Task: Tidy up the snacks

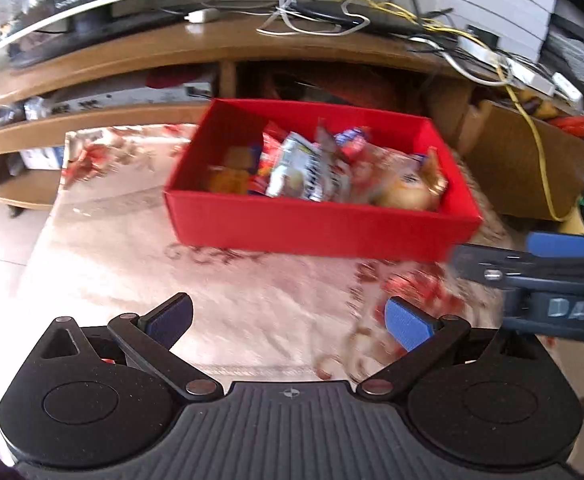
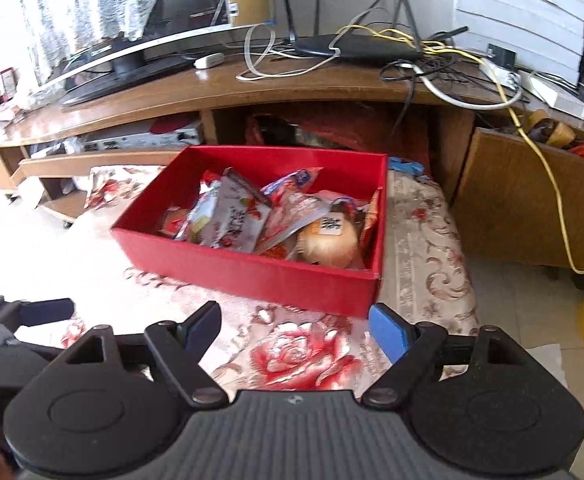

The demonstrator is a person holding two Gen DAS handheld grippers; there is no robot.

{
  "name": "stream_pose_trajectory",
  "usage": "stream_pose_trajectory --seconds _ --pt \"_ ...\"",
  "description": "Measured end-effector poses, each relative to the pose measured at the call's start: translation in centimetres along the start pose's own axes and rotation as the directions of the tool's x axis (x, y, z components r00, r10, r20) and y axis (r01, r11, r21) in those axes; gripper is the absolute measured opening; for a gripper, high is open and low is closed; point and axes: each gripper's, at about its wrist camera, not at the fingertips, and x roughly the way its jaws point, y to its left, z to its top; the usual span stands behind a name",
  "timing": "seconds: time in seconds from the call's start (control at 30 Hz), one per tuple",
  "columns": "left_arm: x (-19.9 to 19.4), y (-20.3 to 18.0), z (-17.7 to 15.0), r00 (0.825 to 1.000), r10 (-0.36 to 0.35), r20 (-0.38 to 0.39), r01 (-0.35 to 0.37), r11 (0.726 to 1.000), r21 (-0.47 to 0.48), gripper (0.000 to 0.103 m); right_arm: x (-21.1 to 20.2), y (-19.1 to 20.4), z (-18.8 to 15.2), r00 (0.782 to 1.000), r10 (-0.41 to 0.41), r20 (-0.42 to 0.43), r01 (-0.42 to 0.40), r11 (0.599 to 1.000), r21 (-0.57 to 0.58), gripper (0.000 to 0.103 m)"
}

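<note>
A red open box (image 1: 315, 228) (image 2: 260, 276) stands on a flowered cloth, filled with several snack packets (image 1: 307, 168) (image 2: 232, 216) and a round wrapped bun (image 2: 329, 246) (image 1: 405, 196) at its right end. My left gripper (image 1: 288, 320) hangs open over the cloth in front of the box, with nothing between its blue pads. My right gripper (image 2: 293, 328) is open too, just short of the box's near wall, and holds nothing. In the left wrist view the right gripper (image 1: 531, 264) reaches in from the right edge. The right wrist view shows the left gripper (image 2: 24, 314) at the left edge.
Behind the box runs a low wooden TV stand (image 2: 252, 88) with a monitor base, a black router (image 2: 355, 50) and tangled cables. A brown cabinet door (image 2: 523, 196) stands at the right, with a yellow cable (image 2: 551, 184) hanging across it. The flowered cloth (image 2: 299, 356) covers the surface under both grippers.
</note>
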Motion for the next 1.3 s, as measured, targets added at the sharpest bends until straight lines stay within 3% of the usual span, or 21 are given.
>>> stream_pose_trajectory --seconds 0.13,0.47,0.8,1.3 --pt "-0.5 -0.7 -1.0 0.996 0.081 0.02 -0.082 0.994 0.067 0.103 -1.1 -0.1 -0.3 0.999 -0.028 0.035 0.028 1.0 0.009 0.081" --pt "-0.4 1.2 -1.3 0.993 0.121 -0.017 -0.121 0.993 0.014 0.103 -1.2 -0.5 -1.4 0.998 -0.056 -0.008 0.056 0.998 0.006 0.081" --pt "-0.2 1.4 -1.6 0.991 0.134 -0.017 -0.134 0.991 0.017 0.103 0.3 0.5 -2.7 0.994 -0.079 -0.079 0.075 0.996 -0.052 0.081" --pt "-0.7 0.9 -1.9 0.991 0.133 0.007 -0.133 0.991 0.034 0.103 0.6 0.7 -2.9 0.993 -0.077 -0.087 0.072 0.995 -0.062 0.081"
